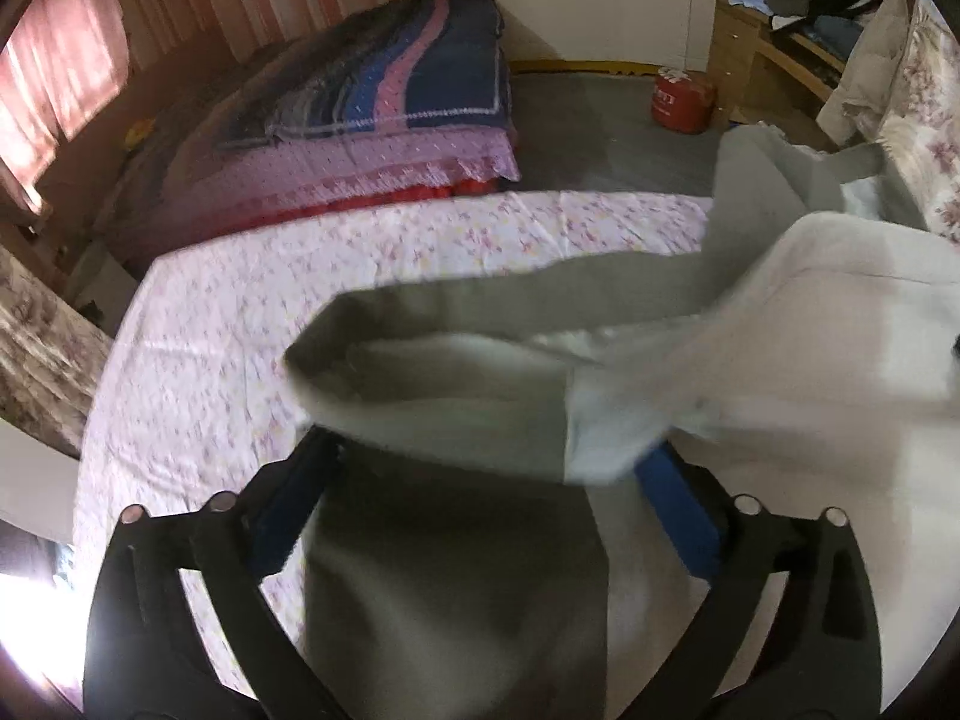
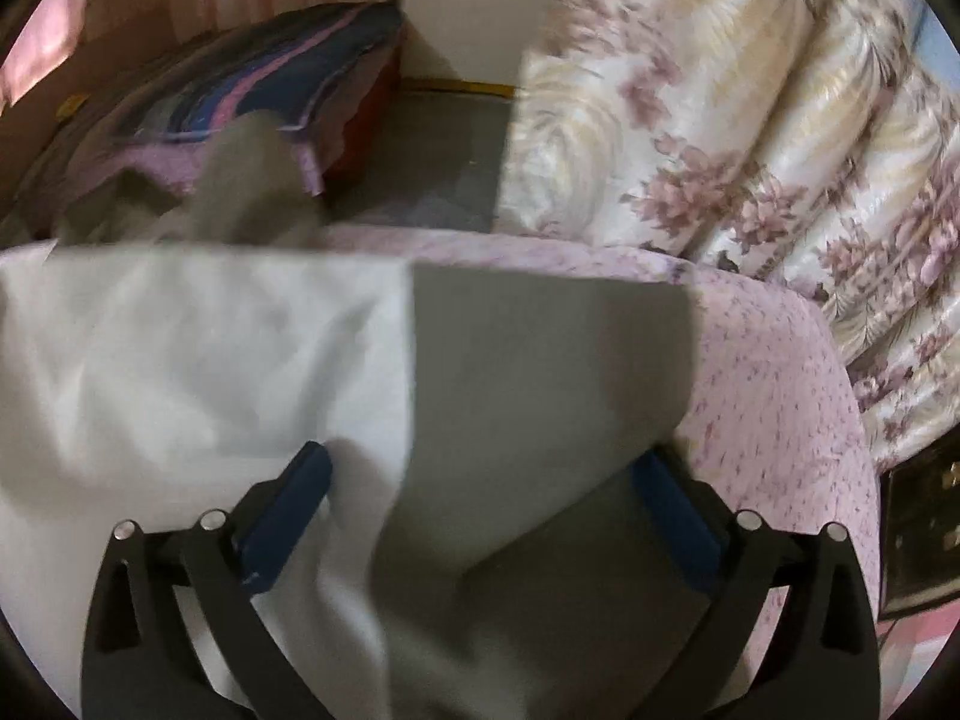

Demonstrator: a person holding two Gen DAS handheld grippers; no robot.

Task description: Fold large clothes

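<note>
Each gripper, left [image 1: 480, 468] and right [image 2: 480, 474], has black linkage arms forking outward behind two flat blue fingers [image 2: 288, 516]. Two silver round pins [image 2: 786, 525] cap the joints on either side.

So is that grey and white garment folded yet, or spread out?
Partly folded: the garment has grey flaps doubled over its white part, lying loose on the bed.
</note>
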